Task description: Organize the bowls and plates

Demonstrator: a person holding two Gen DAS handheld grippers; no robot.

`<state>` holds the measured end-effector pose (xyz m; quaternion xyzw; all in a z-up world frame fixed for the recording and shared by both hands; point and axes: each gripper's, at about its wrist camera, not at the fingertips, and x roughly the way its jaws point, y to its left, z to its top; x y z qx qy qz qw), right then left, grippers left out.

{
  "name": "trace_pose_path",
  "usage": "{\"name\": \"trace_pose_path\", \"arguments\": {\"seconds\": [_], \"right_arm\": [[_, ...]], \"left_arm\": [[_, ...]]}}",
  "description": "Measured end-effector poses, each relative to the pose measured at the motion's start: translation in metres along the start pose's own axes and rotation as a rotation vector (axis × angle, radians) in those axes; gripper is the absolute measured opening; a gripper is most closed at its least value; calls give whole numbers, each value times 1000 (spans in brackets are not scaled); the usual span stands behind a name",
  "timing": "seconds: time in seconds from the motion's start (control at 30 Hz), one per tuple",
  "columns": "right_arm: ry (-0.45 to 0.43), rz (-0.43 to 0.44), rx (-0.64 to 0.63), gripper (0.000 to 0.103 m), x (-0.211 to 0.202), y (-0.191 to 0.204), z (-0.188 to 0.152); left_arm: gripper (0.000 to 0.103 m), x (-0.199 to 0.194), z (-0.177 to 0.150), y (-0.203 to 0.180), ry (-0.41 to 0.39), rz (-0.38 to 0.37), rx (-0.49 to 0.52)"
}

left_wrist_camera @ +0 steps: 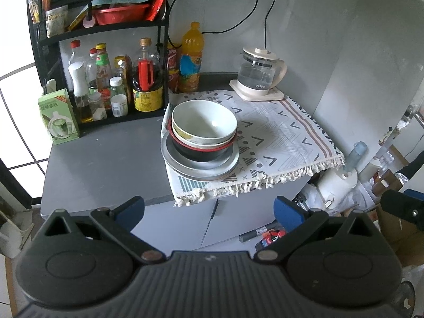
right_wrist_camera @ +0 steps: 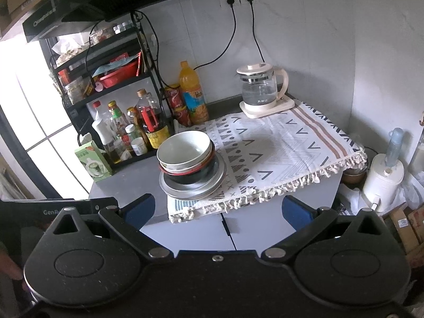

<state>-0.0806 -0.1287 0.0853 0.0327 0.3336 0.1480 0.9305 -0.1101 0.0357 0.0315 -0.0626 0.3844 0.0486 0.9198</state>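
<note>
Seen from the left wrist camera, a stack of dishes sits on the near left corner of a patterned cloth [left_wrist_camera: 286, 132] with a fringed edge, which covers part of a grey counter [left_wrist_camera: 106, 164]. At the bottom of the stack lie grey plates [left_wrist_camera: 201, 168], flat and level. On them rests a black bowl with a red rim [left_wrist_camera: 201, 152], then a cream bowl [left_wrist_camera: 185, 136], then a pale green bowl [left_wrist_camera: 204, 119] on top. All the bowls open upward; the top ones lean slightly. Beyond the stack, at the cloth's far edge, stands a glass kettle [left_wrist_camera: 258, 73]. Left of the stack is a black rack of bottles [left_wrist_camera: 114, 79]. The left gripper [left_wrist_camera: 209, 212] hangs in front of the counter edge, well apart from the stack, its blue-tipped fingers spread wide and holding nothing.

From the right wrist camera, the same stack shows on the cloth [right_wrist_camera: 278, 148], plates [right_wrist_camera: 193, 188] underneath and the pale green bowl [right_wrist_camera: 182, 148] uppermost, mouth up. The kettle [right_wrist_camera: 261, 90] stands behind it. The right gripper [right_wrist_camera: 218, 210] also waits short of the counter, fingers wide apart and empty.
</note>
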Motion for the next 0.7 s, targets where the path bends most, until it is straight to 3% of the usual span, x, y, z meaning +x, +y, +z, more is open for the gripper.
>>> {"name": "trace_pose_path", "arguments": {"seconds": [0.7], "right_arm": [[6, -6, -29, 103, 9, -4, 11]], "left_arm": [[102, -5, 10, -6, -53, -31, -10]]}}
